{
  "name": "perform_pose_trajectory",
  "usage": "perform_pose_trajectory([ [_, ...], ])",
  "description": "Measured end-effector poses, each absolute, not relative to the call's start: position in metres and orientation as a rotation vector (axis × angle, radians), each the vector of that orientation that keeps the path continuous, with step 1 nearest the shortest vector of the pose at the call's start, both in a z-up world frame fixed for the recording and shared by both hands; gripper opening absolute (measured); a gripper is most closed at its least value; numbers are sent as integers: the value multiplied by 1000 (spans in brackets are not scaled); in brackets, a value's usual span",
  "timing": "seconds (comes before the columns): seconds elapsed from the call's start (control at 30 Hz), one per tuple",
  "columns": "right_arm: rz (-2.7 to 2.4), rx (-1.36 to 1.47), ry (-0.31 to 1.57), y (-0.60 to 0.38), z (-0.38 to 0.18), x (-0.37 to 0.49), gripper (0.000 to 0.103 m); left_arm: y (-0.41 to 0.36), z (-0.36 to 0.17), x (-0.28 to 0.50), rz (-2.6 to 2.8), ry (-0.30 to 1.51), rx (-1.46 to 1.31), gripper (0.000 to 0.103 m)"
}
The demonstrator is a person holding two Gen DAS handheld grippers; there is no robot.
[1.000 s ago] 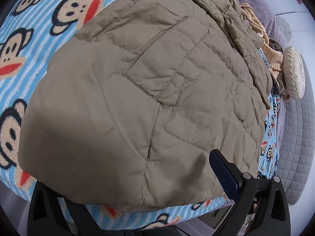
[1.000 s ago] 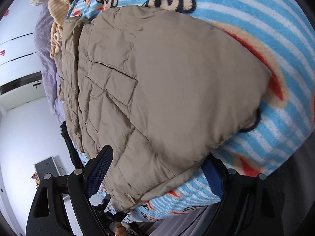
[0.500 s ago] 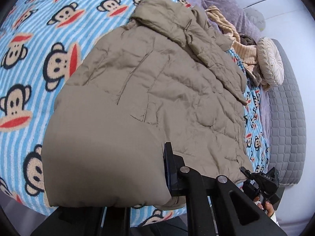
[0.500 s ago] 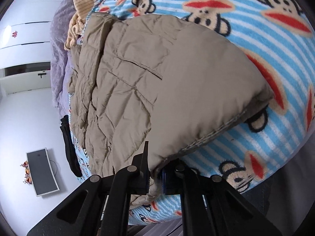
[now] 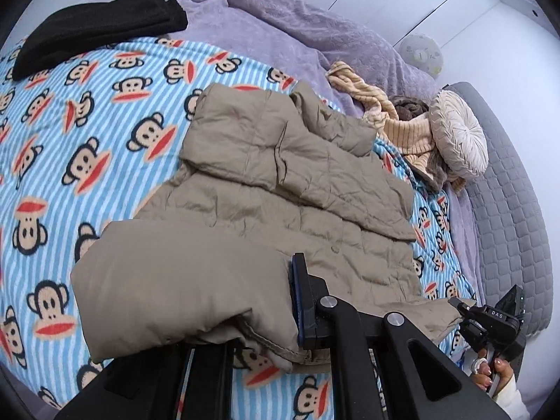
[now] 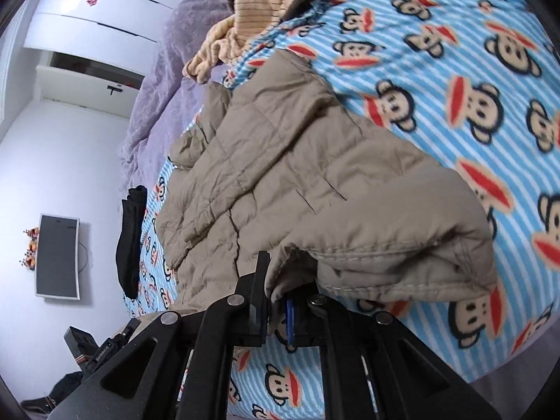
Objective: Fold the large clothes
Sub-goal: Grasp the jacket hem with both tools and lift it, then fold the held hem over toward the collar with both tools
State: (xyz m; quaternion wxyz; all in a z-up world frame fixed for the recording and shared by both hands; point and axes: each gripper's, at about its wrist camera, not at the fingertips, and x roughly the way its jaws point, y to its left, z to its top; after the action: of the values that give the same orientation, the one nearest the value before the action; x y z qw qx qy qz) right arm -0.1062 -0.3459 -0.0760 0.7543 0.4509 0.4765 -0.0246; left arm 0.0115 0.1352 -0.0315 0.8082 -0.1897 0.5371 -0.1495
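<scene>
Jacket (image 5: 287, 189) lengthwise, collar far; left gripper (image 5: 280, 311), right gripper (image 6: 276, 301) pinching hem.

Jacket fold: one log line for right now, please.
left gripper: shut on jacket hem | right gripper: shut on hem | hem lifted off monkey blanket

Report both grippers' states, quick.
Left gripper: shut on the tan jacket hem.
Right gripper: shut on the tan jacket hem.
</scene>
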Motion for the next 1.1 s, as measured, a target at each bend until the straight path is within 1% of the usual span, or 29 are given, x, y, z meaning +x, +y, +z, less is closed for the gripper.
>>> perform_pose_trajectory([
  [0.3,96,817,1020,-367,-33,4,8,108,5,79,-216,1004,-398,13],
  [0.43,122,766,1008,-371,-26,52,8,100,5,116,-191,994,-381,13],
  [0.6,105,739,993,-373,-30,109,8,92,-12,173,-167,990,-347,13],
  [0.83,56,716,1018,-374,-78,186,8,73,-73,249,-128,1047,-230,13],
  [0.97,13,696,1059,-375,-122,217,8,59,-116,276,-105,1088,-166,14],
  [1.1,-14,709,1098,-375,-161,233,8,55,-148,293,-78,1108,-183,14],
])
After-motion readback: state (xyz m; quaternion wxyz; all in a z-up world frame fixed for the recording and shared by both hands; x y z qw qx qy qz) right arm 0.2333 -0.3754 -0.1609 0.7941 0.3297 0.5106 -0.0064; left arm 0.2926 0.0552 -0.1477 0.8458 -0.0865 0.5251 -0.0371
